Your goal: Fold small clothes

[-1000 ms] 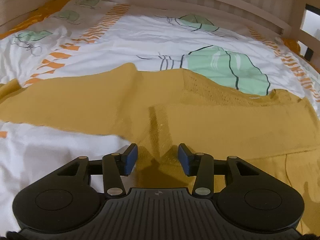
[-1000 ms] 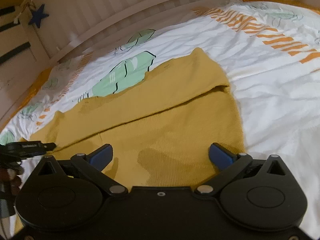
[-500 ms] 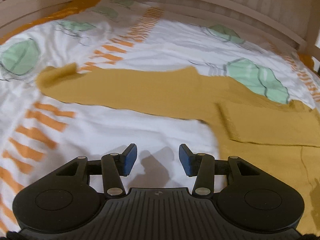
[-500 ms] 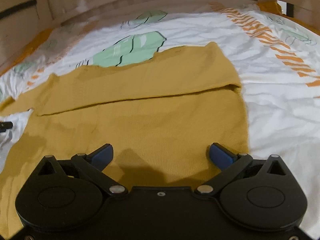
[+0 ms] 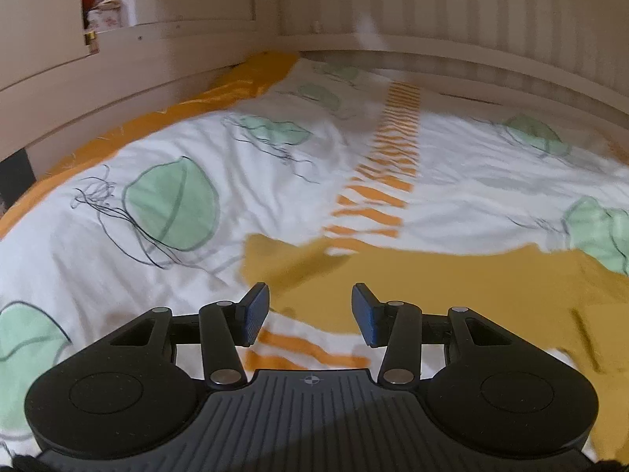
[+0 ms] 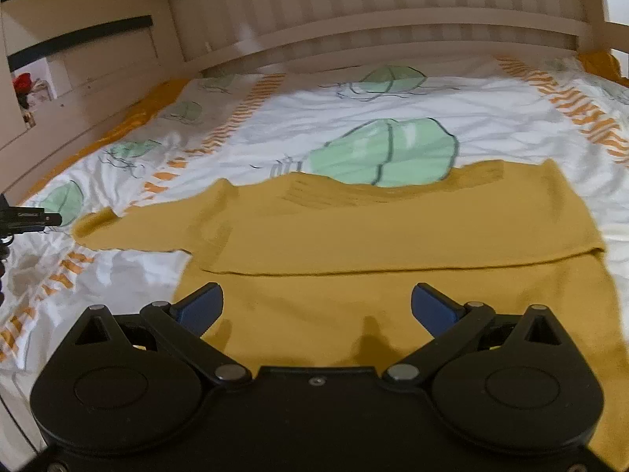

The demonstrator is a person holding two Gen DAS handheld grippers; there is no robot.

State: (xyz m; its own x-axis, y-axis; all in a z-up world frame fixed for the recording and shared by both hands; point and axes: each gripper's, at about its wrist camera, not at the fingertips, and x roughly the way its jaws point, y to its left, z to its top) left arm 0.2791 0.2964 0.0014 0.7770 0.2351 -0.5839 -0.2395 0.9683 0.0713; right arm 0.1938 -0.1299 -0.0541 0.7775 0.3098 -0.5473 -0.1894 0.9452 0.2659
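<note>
A mustard yellow sweater [image 6: 393, 236] lies flat on the patterned white bedsheet [image 6: 354, 110]. One sleeve is folded across its body. The other sleeve [image 6: 149, 224] stretches out to the left, ending in a cuff [image 5: 275, 259]. My left gripper [image 5: 310, 310] hovers just short of that cuff, open, with nothing between its blue pads [image 5: 255, 310]. Its tip shows at the left edge of the right wrist view [image 6: 31, 218]. My right gripper [image 6: 316, 306] hangs wide open over the sweater's lower body, holding nothing.
A slatted wooden rail [image 6: 393, 19] runs along the far side of the bed. A shelf unit [image 5: 118, 11] with small items stands at the far left. An orange sheet edge [image 5: 157, 118] borders the bed on the left.
My left gripper has swept left from the sweater's body along the outstretched sleeve to its cuff. My right gripper has drawn back and risen, showing more of the sweater. Both stayed open.
</note>
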